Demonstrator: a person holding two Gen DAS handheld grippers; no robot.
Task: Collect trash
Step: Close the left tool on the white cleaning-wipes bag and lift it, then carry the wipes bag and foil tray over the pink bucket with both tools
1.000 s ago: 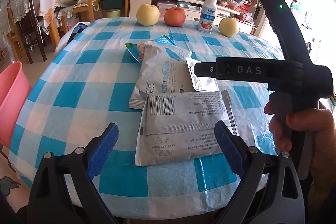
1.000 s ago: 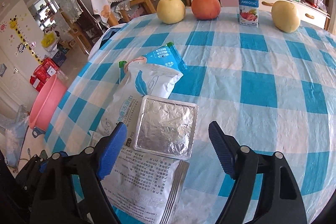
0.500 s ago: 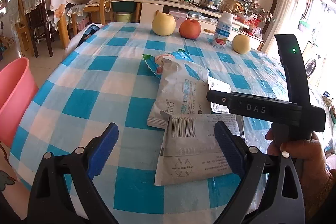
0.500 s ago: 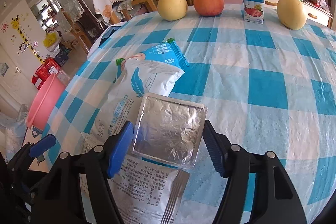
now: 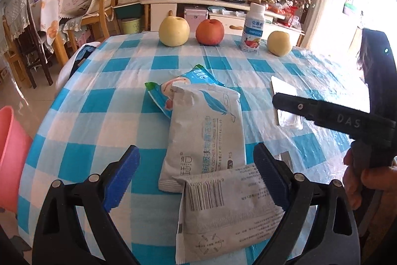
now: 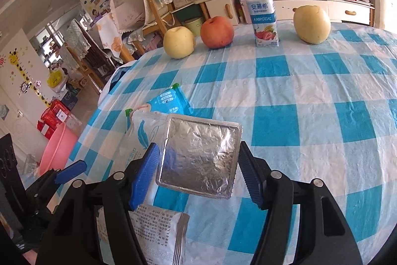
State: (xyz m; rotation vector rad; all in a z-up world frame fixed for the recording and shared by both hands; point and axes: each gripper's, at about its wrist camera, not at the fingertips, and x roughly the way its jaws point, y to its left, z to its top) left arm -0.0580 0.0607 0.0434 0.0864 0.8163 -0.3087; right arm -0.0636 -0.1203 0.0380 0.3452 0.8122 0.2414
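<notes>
A right gripper (image 6: 198, 171) clamps a square foil packet (image 6: 199, 158) by its two side edges and holds it clear of a blue-checked table (image 6: 310, 96); its jaws have just been closing, and the blue pads now press on the foil. The left gripper (image 5: 196, 180) hangs with jaws apart above a grey sachet with a barcode (image 5: 223, 210), touching nothing (a white wipes pack (image 5: 206, 131) and a blue wrapper (image 5: 161, 93) lie just beyond it, overlapping one another). A pink basin (image 6: 58, 148) stands off the table's left edge and looks the likeliest place for the rubbish, though that is a judgement; the two pale pears, the red apple (image 6: 217, 32) and the yoghurt bottle (image 6: 263, 14) along the far side are not trash and should be left alone. To do this step well, the grip must stay firm, since thin foil held edge-on may buckle or slip; the packet should travel level and clear of the left gripper on its way across, and be released only once over the basin's mouth.
</notes>
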